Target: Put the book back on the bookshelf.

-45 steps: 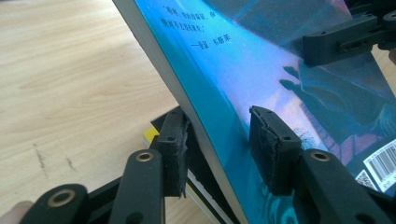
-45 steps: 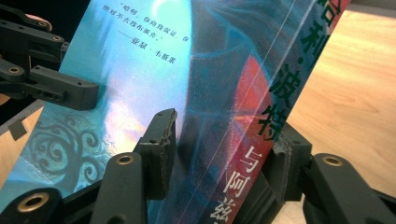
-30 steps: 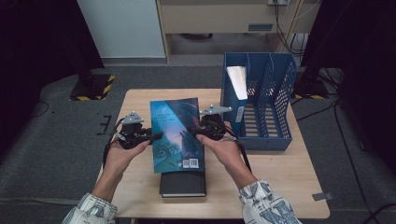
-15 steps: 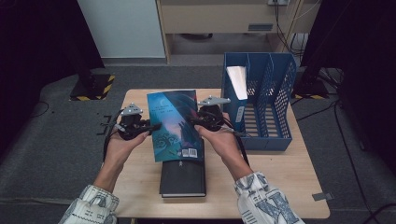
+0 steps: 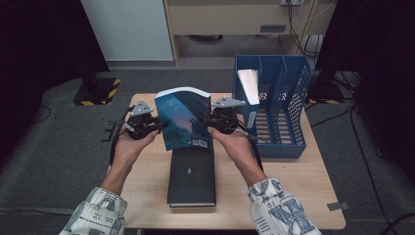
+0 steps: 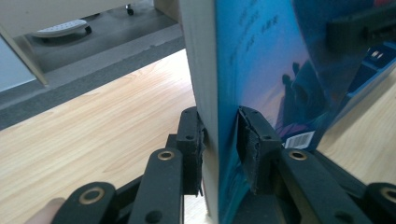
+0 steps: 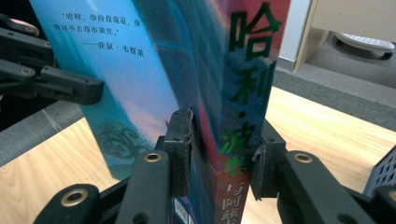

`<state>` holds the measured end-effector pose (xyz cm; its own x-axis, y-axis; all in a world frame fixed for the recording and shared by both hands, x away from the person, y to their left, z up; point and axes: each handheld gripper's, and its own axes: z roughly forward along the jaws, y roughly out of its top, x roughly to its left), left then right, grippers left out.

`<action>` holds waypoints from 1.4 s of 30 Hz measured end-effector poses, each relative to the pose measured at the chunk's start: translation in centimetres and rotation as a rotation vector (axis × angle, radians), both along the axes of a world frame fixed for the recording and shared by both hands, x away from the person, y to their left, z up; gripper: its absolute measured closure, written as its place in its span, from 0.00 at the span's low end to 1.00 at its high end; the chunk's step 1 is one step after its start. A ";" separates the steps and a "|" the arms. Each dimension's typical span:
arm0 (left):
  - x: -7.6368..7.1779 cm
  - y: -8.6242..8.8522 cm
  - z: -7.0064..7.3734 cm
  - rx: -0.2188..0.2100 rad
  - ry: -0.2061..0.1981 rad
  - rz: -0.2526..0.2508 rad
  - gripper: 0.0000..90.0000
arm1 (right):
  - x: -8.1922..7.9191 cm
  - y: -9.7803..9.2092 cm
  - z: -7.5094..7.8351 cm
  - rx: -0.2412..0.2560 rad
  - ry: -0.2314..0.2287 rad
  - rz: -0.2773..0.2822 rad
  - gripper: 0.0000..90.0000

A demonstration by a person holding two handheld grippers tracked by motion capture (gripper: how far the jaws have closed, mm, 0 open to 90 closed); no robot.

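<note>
While tilted above the table, blue book (image 5: 183,117) sits clamped between both claws.

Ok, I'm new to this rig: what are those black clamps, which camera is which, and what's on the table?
A person holds a two-jaw clamp in each hand: the left hand-held gripper and the right hand-held gripper. One picture looks down from above the table; the other two come from cameras riding on each gripper, looking along its jaws. Both grippers are shut on the blue book, held raised and tilted, one on each side edge. Below it a black book lies flat. At the right stands a blue file rack with a white booklet in it.
</note>
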<state>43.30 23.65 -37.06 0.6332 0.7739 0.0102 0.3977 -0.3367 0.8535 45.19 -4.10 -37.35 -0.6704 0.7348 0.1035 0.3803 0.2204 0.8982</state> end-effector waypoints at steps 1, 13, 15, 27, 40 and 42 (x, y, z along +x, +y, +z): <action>-0.3 0.0 0.0 -0.001 -0.004 0.000 0.78 | -0.3 -0.1 -0.1 0.001 -0.006 0.007 0.73; -0.6 0.5 -0.8 -0.095 -0.007 0.032 0.65 | -3.4 -0.6 0.0 0.025 -0.030 0.085 0.74; -0.4 0.6 -0.9 -0.124 -0.002 0.034 0.63 | -3.4 -0.6 0.1 0.038 -0.028 0.093 0.72; -0.1 0.4 -1.4 -0.151 -0.008 0.048 0.55 | -3.3 0.1 0.8 0.037 -0.037 0.131 0.60; -0.3 0.3 -1.8 -0.148 -0.016 0.053 0.52 | -2.4 1.4 3.3 0.043 -0.089 0.195 0.58; -0.3 0.2 -1.8 -0.149 -0.017 0.053 0.52 | -2.2 1.5 3.6 0.039 -0.093 0.200 0.60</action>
